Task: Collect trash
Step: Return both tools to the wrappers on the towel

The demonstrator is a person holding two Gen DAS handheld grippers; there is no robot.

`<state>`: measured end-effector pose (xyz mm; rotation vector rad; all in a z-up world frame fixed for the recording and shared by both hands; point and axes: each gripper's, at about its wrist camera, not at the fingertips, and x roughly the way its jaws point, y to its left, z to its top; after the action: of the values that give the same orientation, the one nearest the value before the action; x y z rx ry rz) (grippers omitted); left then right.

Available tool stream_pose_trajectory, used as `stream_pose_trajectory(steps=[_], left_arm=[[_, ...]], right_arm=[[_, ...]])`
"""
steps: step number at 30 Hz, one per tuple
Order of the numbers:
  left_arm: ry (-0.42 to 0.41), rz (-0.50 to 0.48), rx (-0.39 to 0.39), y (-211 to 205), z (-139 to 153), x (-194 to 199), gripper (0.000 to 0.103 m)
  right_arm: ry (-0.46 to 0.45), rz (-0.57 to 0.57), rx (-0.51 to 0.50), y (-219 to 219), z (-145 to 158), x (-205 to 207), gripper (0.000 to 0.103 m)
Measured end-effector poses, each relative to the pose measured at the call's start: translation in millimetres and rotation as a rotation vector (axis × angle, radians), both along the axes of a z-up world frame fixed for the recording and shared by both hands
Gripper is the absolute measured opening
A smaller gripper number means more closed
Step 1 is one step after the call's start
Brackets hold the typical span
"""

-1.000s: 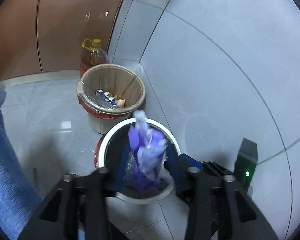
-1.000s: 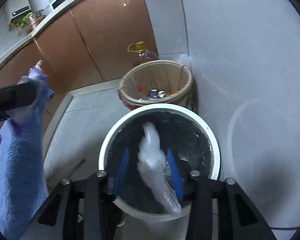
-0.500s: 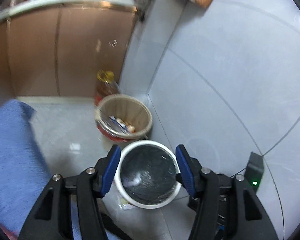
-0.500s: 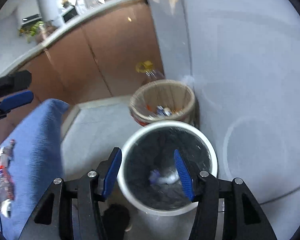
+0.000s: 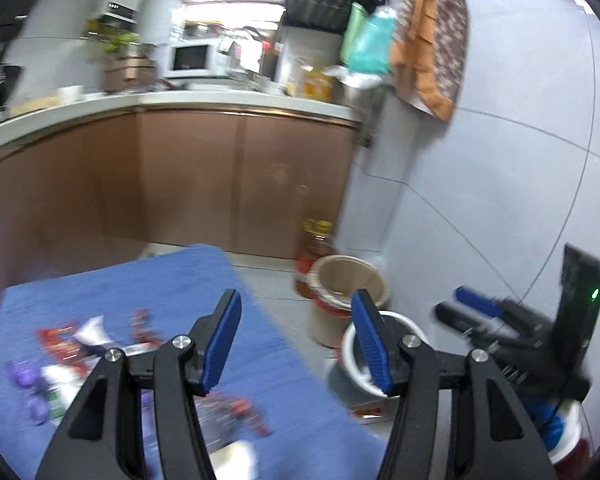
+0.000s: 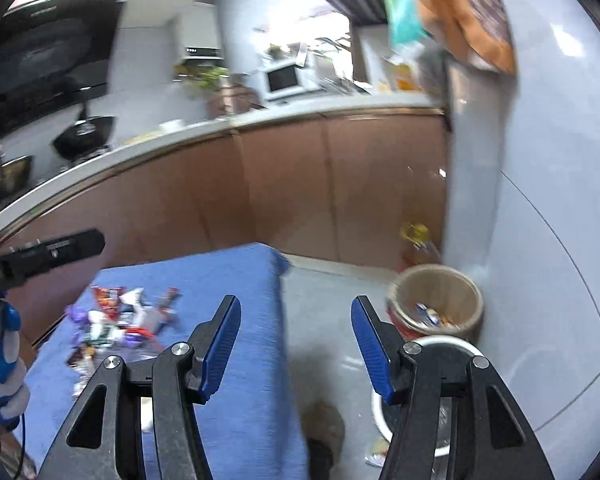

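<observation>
My left gripper is open and empty, raised over the right edge of a blue cloth. Several wrappers lie scattered on that cloth, red, white and purple. The white-rimmed trash bin stands on the floor by the wall, partly behind my right finger. My right gripper is open and empty above the floor between the cloth and the white bin. The wrappers show left of it. The right gripper also shows in the left wrist view.
A tan wastebasket with scraps stands behind the white bin, against the grey wall. An oil bottle stands behind it. Brown cabinets under a counter run along the back. The left gripper's body juts in at left.
Both grippers dropped their wrappers into the white bin, opened, then lifted and swung left towards the blue cloth. The bin has slid to the lower right of both views.
</observation>
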<state>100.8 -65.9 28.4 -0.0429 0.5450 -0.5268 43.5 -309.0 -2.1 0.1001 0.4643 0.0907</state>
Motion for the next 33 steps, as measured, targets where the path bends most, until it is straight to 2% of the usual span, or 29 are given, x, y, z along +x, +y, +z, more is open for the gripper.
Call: stream_pose_trajectory(steps=[7, 11, 15, 22, 27, 33], left_arm=[[-0.006, 0.233, -0.007, 129.5, -10.8, -29.5, 0.055], [-0.007, 0.357, 0.017, 184.9, -24.1, -43.1, 0.055], [0.032, 0.467, 0.008, 234.6, -44.3, -43.5, 0.055], [0.148, 0.544, 0.023, 275.7, -99.7, -4.0, 0.055], [0.229, 0.555, 0.045, 287.5, -139.5, 36.1, 0.055], [0.285, 0.544, 0.076, 290.1, -174.5, 71.5, 0.055]], right_arm=[[-0.036, 0.117, -0.035, 54.3, 23.8, -20.1, 0.055], [-0.042, 0.174, -0.051, 77.5, 27.8, -22.9, 0.055], [-0.025, 0.223, -0.062, 94.9, 22.4, -6.6, 0.055], [0.057, 0.324, -0.052, 127.1, -4.1, 43.9, 0.055], [0.134, 0.398, -0.072, 157.5, -31.7, 86.0, 0.055], [0.193, 0.507, -0.103, 196.8, -55.2, 134.2, 0.055]])
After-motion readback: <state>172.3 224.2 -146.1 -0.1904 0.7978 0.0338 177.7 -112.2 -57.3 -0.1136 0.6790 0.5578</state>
